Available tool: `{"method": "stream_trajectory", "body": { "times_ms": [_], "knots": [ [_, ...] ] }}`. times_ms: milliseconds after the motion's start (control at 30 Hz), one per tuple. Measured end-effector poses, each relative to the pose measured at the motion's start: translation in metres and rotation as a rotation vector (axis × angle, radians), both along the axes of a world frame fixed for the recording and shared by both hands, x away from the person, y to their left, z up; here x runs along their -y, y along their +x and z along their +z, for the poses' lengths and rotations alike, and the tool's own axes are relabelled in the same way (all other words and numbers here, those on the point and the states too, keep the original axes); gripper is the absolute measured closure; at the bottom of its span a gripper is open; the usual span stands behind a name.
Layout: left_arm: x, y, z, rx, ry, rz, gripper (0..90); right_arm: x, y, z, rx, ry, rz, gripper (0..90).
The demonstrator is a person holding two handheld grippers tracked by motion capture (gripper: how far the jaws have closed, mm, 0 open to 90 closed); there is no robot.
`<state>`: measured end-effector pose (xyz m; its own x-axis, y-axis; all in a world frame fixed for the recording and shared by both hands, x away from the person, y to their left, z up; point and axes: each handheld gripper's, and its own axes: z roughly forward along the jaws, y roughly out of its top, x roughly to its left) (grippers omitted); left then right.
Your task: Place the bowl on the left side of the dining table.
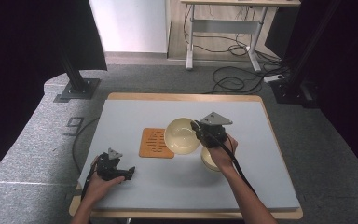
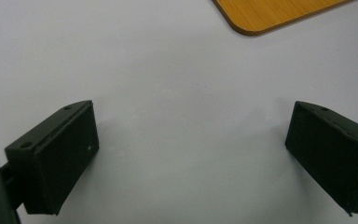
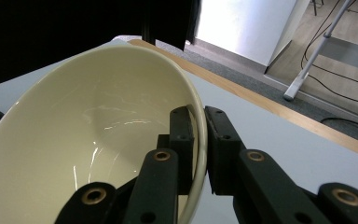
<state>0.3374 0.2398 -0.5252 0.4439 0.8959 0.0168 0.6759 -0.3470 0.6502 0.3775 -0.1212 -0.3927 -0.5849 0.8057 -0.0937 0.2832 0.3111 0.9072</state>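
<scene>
A cream bowl [image 1: 182, 136] hangs tilted above the table, its rim pinched by my right gripper [image 1: 200, 133]. In the right gripper view the two jaws clamp the bowl [image 3: 88, 140] rim, one inside and one outside; the right gripper [image 3: 199, 149] is shut on it. A second cream bowl [image 1: 209, 161] stands on the mat under my right hand, mostly hidden. An orange wooden coaster [image 1: 154, 143] lies flat left of the lifted bowl. My left gripper [image 1: 129, 171] rests low on the mat at the front left, jaws wide apart and empty [image 2: 191, 144]. A corner of the coaster [image 2: 270, 14] shows ahead of it.
The grey mat [image 1: 135, 112] covers a wooden table. A black stand base [image 1: 77, 88] sits on the floor at the far left. Cables and a desk frame [image 1: 223, 28] lie beyond the table's far edge.
</scene>
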Motion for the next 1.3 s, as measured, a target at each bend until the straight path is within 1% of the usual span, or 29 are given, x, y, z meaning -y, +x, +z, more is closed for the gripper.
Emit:
{"method": "stream_trajectory", "body": {
  "times_ms": [500,1300],
  "knots": [
    [0.000,0.000,0.000,-0.002,0.001,0.000,2.6,-0.012,0.002,0.001,-0.003,-0.004,0.015,81.8],
    [0.000,0.000,0.000,-0.001,0.001,0.001,2.6,-0.030,0.005,0.007,0.006,-0.007,0.039,81.8]
  ]
}}
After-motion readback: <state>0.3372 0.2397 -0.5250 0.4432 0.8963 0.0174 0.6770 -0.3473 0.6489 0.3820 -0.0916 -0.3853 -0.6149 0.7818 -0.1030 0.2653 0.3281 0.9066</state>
